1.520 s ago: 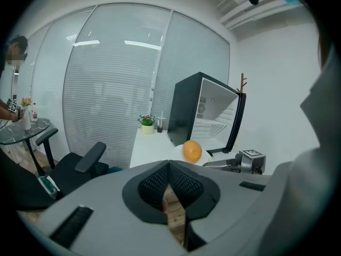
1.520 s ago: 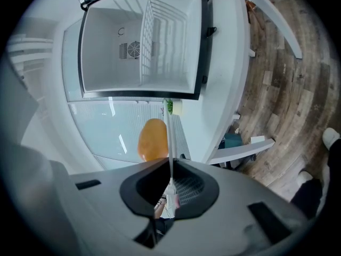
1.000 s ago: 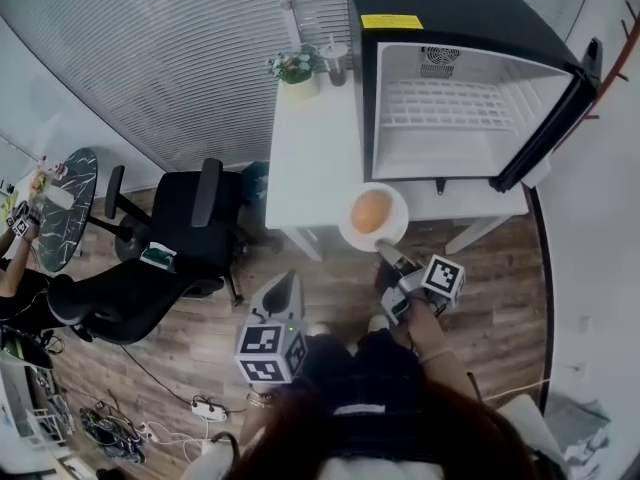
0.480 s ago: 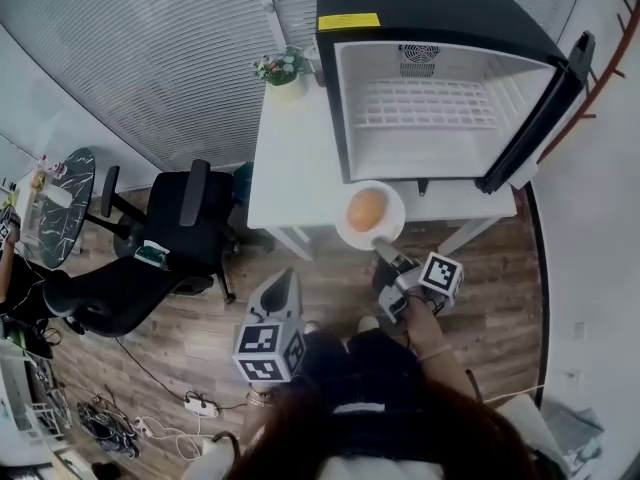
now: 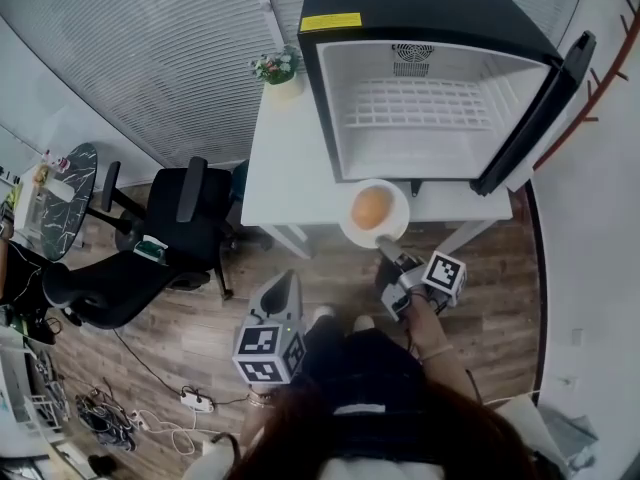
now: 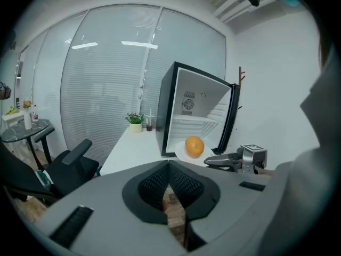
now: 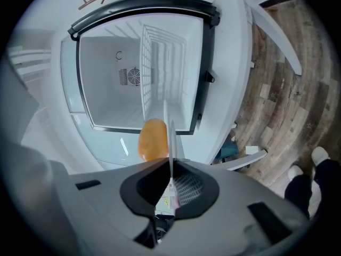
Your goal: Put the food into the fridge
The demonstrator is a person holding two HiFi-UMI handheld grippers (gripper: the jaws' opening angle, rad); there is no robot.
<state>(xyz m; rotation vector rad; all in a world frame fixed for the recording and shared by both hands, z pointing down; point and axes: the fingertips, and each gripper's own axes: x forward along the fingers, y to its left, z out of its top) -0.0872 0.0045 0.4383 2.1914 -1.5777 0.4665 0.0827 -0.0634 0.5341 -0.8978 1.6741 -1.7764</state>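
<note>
White table (image 5: 290,168), fridge (image 5: 420,8) atop, door (image 5: 535,113) open. My right gripper (image 5: 392,258) clamps plate (image 5: 348,224) rim, orange (image 5: 372,207) on it, just before fridge mouth. Left gripper (image 5: 284,286) closed, empty. I judge carry step; next, ease plate level onto shelf (image 5: 420,113).

Tally by the white table: singles mostly, grippers in a pair

One fridge (image 5: 430,78) stands on one table (image 5: 285,173). One orange (image 5: 371,207) sits on one plate (image 5: 349,230) at the table's front edge. One potted plant (image 5: 275,68) and one cup (image 6: 148,125) are at its far left corner. There are two grippers: left gripper (image 5: 289,281) and right gripper (image 5: 384,249). There is one round side table (image 5: 50,203). The black chairs (image 5: 190,208) look like two, though they overlap.
</note>
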